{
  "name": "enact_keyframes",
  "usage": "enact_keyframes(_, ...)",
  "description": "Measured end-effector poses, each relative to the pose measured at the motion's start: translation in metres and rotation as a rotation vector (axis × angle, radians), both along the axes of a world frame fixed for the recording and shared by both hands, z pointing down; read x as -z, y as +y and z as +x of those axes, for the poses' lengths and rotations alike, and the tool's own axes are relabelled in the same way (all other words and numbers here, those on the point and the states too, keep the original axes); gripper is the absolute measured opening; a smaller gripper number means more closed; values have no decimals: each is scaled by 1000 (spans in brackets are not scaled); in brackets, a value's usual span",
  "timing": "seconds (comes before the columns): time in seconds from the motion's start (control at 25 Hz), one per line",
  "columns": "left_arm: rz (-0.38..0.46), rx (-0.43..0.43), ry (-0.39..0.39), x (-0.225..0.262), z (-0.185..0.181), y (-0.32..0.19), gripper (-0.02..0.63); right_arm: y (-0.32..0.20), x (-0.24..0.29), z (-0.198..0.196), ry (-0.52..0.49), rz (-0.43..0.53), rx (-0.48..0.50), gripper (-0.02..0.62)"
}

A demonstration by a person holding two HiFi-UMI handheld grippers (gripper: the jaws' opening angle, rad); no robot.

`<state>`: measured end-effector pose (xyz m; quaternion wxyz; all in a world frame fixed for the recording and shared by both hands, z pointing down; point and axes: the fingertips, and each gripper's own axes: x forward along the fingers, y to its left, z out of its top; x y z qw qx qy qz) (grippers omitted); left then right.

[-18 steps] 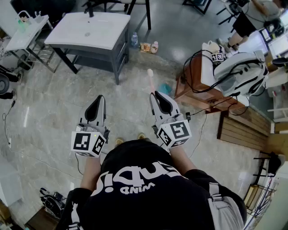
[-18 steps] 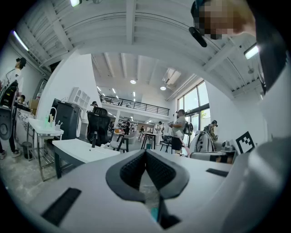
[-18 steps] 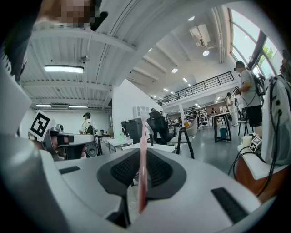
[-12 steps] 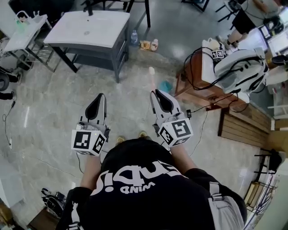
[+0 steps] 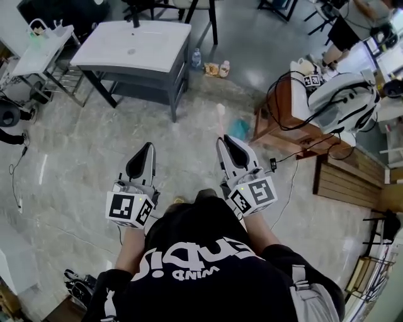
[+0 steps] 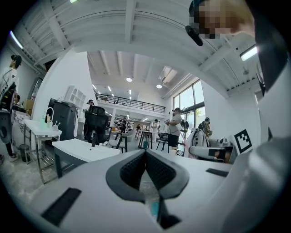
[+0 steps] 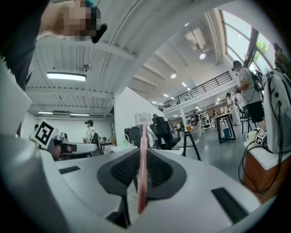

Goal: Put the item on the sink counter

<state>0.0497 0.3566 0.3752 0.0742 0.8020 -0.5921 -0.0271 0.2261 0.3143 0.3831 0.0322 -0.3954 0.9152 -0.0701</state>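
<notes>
change: white-topped sink counter [image 5: 154,55] now slightly nearer, still well apart
right gripper [image 5: 222,139]: pinching thin pink stick [image 7: 142,159], perhaps a toothbrush
left gripper [image 5: 150,146]: pressed together, empty

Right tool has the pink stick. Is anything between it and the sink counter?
Nothing visible does. The pink stick is clamped in the right tool, and only open floor lies between it and the sink counter ahead to the left. A bottle stands beside the counter, off the path.

White sink counter [image 5: 151,53] with black faucet [image 5: 135,19]; bottles [image 5: 196,58] on grey floor [image 5: 75,157] beside it.
</notes>
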Motion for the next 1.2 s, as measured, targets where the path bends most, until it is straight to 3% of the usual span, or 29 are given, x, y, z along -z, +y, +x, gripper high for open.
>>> enact_keyframes(0.56, -3, -22, 12, -12, -30, 0, 20, -3, -5, -25, 8, 17, -48, 61)
enact_keyframes(1.2, 5, -5, 1, -18, -69, -82, 20, -95, -21, -71, -4, 4, -26, 61)
